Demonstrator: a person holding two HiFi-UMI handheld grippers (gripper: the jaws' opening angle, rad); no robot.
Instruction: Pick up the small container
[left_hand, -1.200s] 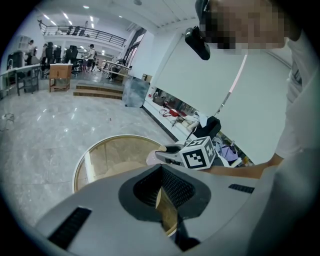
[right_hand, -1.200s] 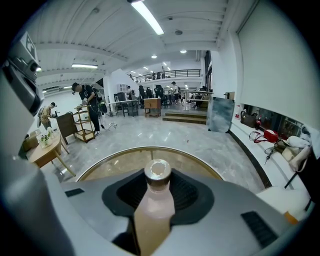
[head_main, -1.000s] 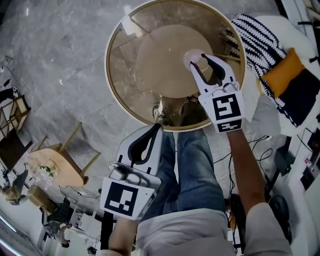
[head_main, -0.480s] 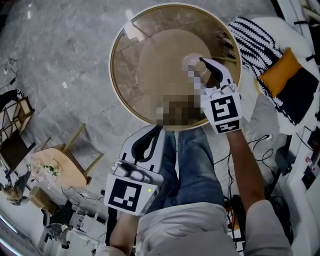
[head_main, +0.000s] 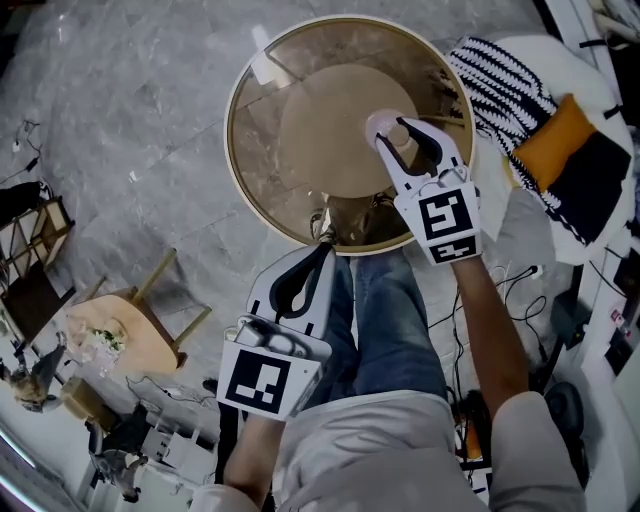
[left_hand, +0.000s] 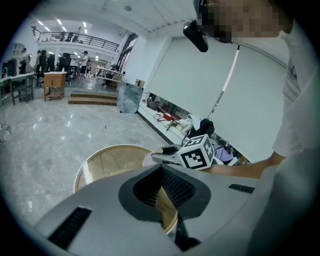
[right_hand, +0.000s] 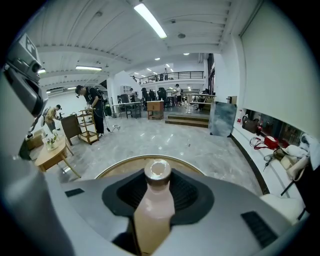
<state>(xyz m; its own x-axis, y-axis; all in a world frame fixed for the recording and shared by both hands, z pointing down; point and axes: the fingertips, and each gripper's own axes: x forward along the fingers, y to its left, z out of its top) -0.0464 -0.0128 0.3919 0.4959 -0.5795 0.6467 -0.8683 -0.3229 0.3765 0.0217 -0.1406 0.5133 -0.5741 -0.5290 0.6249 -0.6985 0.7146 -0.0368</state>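
The small container (head_main: 390, 126) is a pinkish-beige bottle with a round cap. It stands upright between the jaws of my right gripper (head_main: 397, 129), over the right part of the round glass table (head_main: 232, 130). In the right gripper view the bottle (right_hand: 155, 205) fills the gap, and the right gripper (right_hand: 158, 176) is shut on its body. My left gripper (head_main: 322, 250) hangs low by the person's left thigh, near the table's near rim, shut with nothing in it. In the left gripper view the left gripper (left_hand: 161, 172) points at the table (left_hand: 100, 165) and at the right gripper (left_hand: 160, 159).
A black-and-white striped throw with an orange cushion (head_main: 560, 140) lies on a white seat right of the table. A small wooden table and chair (head_main: 120, 330) stand at the left. The person's jeans-clad legs (head_main: 390, 320) reach under the table's edge. Cables lie at lower right.
The head view has shifted a little. My right gripper stays shut on the bottle over the same part of the table. The left gripper has barely moved.
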